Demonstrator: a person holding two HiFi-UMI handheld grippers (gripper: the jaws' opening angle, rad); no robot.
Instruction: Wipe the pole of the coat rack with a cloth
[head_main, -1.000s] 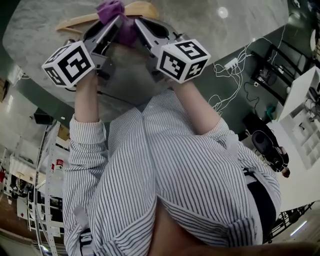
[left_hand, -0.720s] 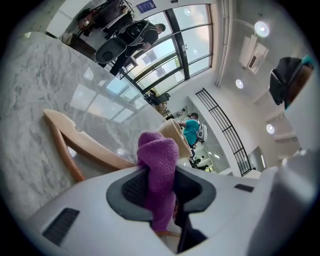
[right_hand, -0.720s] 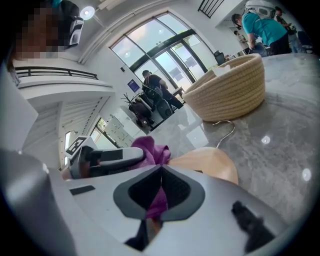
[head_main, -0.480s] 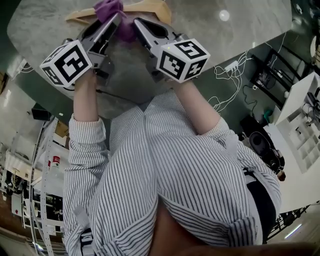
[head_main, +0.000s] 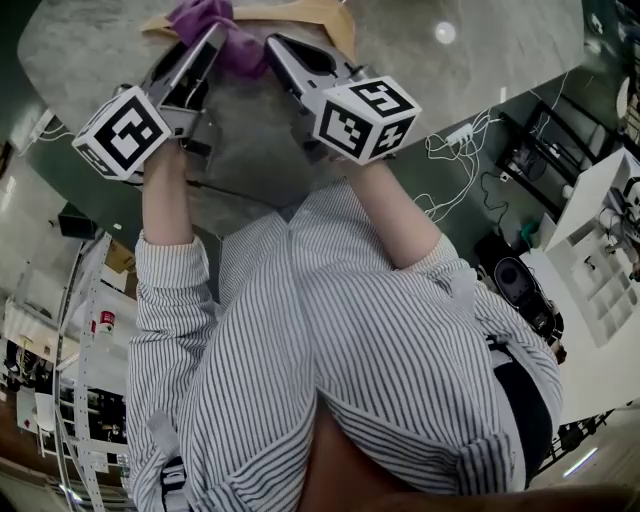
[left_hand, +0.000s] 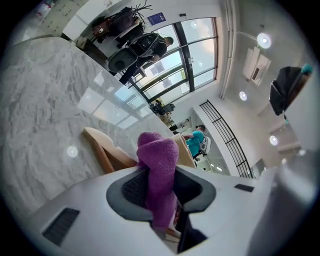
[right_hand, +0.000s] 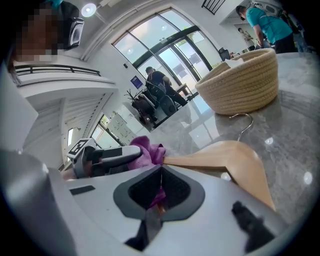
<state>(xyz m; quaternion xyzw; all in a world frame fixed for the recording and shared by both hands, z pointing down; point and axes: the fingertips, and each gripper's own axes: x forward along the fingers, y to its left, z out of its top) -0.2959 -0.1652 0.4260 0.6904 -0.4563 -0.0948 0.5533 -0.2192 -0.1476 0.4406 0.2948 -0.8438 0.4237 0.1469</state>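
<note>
A purple cloth (head_main: 203, 16) is bunched over one arm of a wooden hanger (head_main: 322, 14) that lies on the marble table (head_main: 480, 45). My left gripper (head_main: 213, 38) is shut on the cloth (left_hand: 158, 162), with the hanger (left_hand: 106, 152) just beyond the jaws. My right gripper (head_main: 272, 44) is shut on the near end of the hanger (right_hand: 235, 156); a sliver of purple also shows between its jaws. From the right gripper view the cloth (right_hand: 148, 152) and the left gripper (right_hand: 131, 154) sit just left of my right gripper (right_hand: 160, 174). No coat rack pole shows in any view.
A woven basket (right_hand: 245, 82) stands on the table beyond the hanger's metal hook (right_hand: 245, 125). Cables and a power strip (head_main: 462, 128) lie on the floor to the right. People stand in the far background by the windows.
My left gripper has slid a little to the left along the hanger with the cloth in it. The right gripper has stayed in place.
</note>
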